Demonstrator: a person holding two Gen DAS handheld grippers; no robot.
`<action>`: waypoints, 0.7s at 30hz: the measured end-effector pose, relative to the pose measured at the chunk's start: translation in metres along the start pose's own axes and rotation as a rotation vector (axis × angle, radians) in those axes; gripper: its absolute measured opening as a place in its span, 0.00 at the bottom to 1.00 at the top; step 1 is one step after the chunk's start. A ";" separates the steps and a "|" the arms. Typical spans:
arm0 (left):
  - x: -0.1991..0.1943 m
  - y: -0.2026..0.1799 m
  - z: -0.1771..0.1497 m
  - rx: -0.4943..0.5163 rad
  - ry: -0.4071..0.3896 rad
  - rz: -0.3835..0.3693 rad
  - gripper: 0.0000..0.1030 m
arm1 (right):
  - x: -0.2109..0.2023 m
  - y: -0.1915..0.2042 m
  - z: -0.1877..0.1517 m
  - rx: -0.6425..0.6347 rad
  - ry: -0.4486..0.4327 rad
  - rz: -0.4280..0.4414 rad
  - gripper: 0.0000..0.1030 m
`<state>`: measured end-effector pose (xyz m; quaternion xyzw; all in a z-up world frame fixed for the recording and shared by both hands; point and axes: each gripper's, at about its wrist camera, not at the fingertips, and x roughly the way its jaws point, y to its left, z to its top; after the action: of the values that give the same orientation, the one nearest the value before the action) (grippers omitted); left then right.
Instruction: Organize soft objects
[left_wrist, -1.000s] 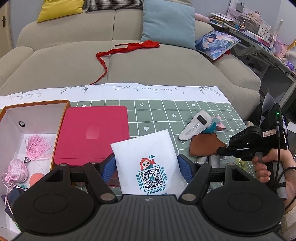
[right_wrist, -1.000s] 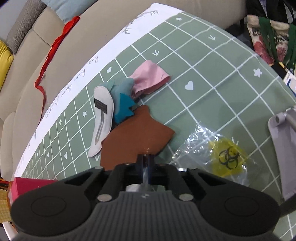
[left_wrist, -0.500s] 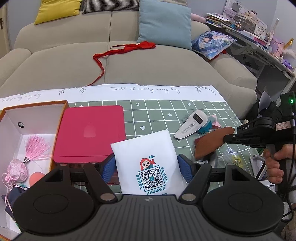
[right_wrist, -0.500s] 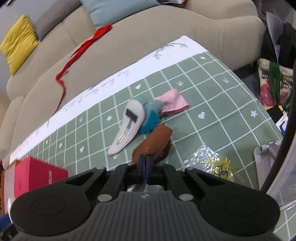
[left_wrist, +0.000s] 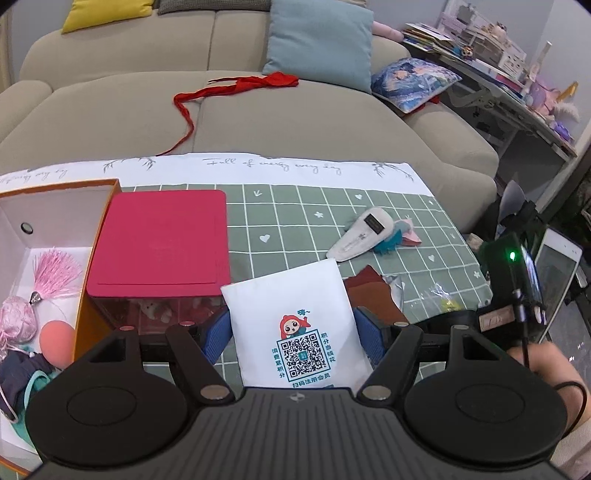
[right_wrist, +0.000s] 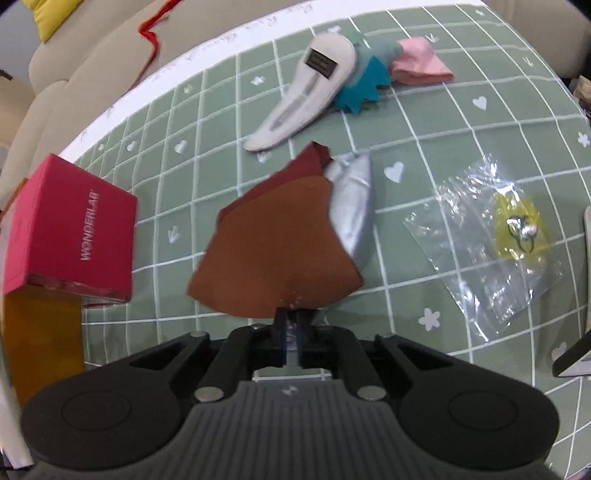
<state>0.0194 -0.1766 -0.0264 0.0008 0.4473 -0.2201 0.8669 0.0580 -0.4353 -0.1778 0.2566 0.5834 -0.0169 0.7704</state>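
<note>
Pinching only the near edge of the brown felt piece (right_wrist: 275, 243), my right tongs (right_wrist: 291, 334) hold it lifted over the bench (right_wrist: 461, 122), so it could slide free if I swing fast. It droops over the silver pouch (right_wrist: 352, 206) and may drag it. My left tongs (left_wrist: 291, 334) grip the white sachet (left_wrist: 295, 314) beside the open box (left_wrist: 59, 221); a loosened squeeze drops it short.

Left tongs (left_wrist: 291, 332): matte black body, ribbed centre panel, two round discs, silver screws at linkage pivots, blue finger pads (left_wrist: 214, 334). Right tongs (right_wrist: 293, 338): same black build, silver screws. Seen from left wrist: green LED, black cable, bare-skinned right hand (left_wrist: 546, 365), dark wrist loop.
</note>
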 end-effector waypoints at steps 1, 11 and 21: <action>-0.001 0.000 0.000 0.008 -0.001 -0.002 0.79 | -0.003 0.000 0.001 0.015 -0.005 0.028 0.24; -0.004 0.000 -0.002 0.017 0.002 -0.001 0.79 | -0.015 0.019 0.006 0.005 -0.009 0.013 0.51; 0.003 0.002 -0.009 -0.009 0.031 -0.019 0.79 | -0.003 -0.022 0.001 0.380 -0.136 0.063 0.17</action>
<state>0.0149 -0.1744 -0.0345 -0.0039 0.4618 -0.2262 0.8577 0.0508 -0.4560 -0.1833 0.4136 0.5079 -0.1198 0.7461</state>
